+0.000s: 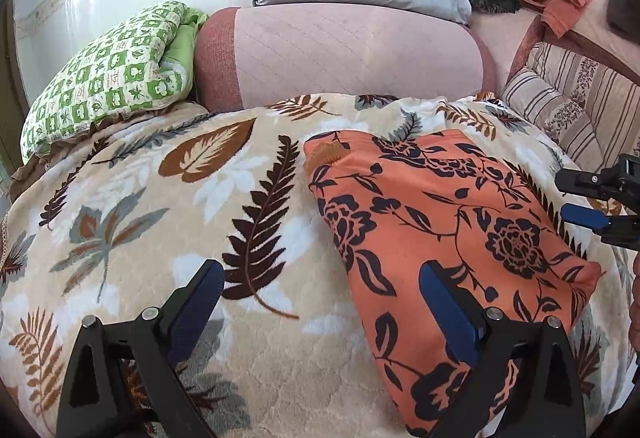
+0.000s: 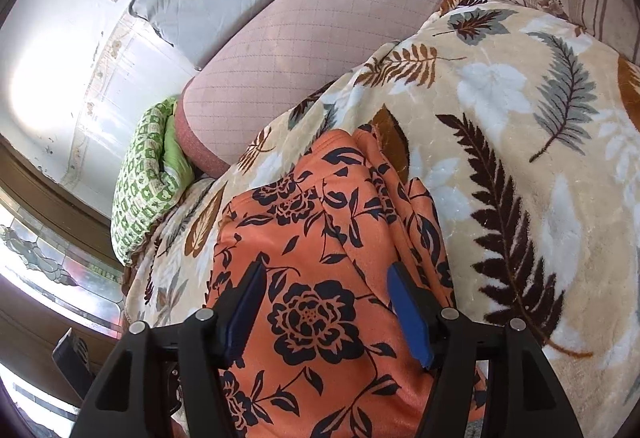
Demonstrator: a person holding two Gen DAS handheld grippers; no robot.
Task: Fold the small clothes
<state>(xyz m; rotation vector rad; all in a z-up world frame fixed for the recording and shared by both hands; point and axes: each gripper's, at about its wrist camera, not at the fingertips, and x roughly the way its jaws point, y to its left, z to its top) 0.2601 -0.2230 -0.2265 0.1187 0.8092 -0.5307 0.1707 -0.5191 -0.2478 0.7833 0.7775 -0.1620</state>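
Orange cloth with a black flower print (image 1: 448, 222) lay on the leaf-print blanket (image 1: 168, 206), already folded into a longish slab. My left claw (image 1: 320, 302) stood wide and gripped nothing: its left pad hung over bare blanket and its right pad sat over the near left edge of the cloth, whether touching or not I could not tell. My right claw (image 2: 324, 302) was partway open, straddling a big flower on the cloth right below it, nothing pinched between the pads. In the left view that same right claw poked in just past the cloth's right edge.

Risks as I judged them. Ahead of the right claw and slightly right, several layers stood up as loose ridges (image 2: 384, 174); closing there could have caught only the top layer, so the fold would peel apart when lifted. The fabric looked thin and slippery, likely to slide on itself, while the fleecy blanket could have been pinched along with it and dragged. With the left claw half off the cloth, a close might have caught blanket pile, not the hem. If the two claws lifted unevenly the slab would skew. Beyond both claws the pink quilted roll (image 1: 344, 54) sat near the far end, so a push forward could have bunched the cloth against it.
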